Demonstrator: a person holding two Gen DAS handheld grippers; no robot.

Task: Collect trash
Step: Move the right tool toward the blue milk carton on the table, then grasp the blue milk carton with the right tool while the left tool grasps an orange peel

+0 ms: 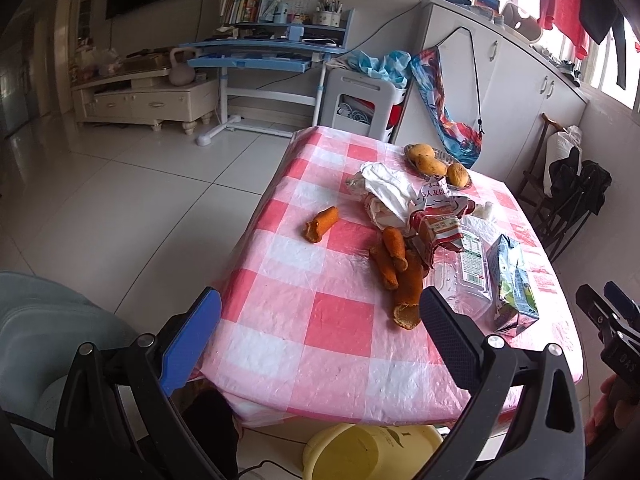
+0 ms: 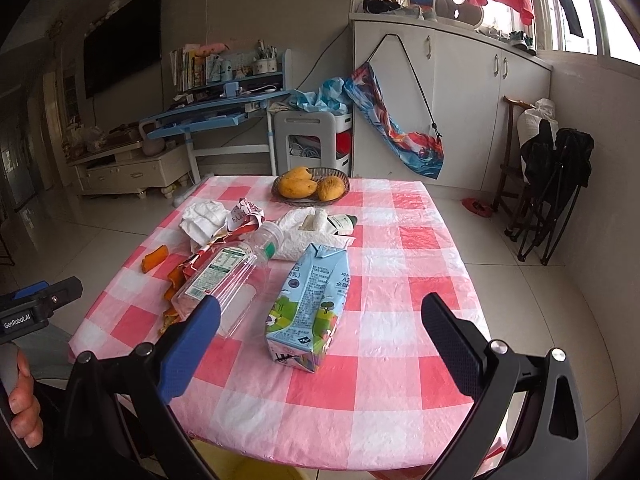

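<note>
Trash lies on a pink checked table (image 1: 340,340) (image 2: 400,360): a blue milk carton (image 1: 514,286) (image 2: 310,304) on its side, a clear plastic bottle (image 1: 466,276) (image 2: 224,276), orange peels (image 1: 400,268) (image 2: 154,258), crumpled tissues (image 1: 386,186) (image 2: 204,218) and a red wrapper (image 1: 434,228) (image 2: 240,222). My left gripper (image 1: 320,320) is open and empty above the table's near edge. My right gripper (image 2: 320,324) is open and empty, hovering just short of the carton. A yellow bin (image 1: 368,452) stands under the table's near edge.
A basket of mangoes (image 2: 310,188) (image 1: 438,164) sits at the table's far side. White tile floor surrounds the table. A blue desk (image 1: 256,56), white cabinets (image 2: 460,92) and a folded chair (image 2: 556,188) stand beyond it.
</note>
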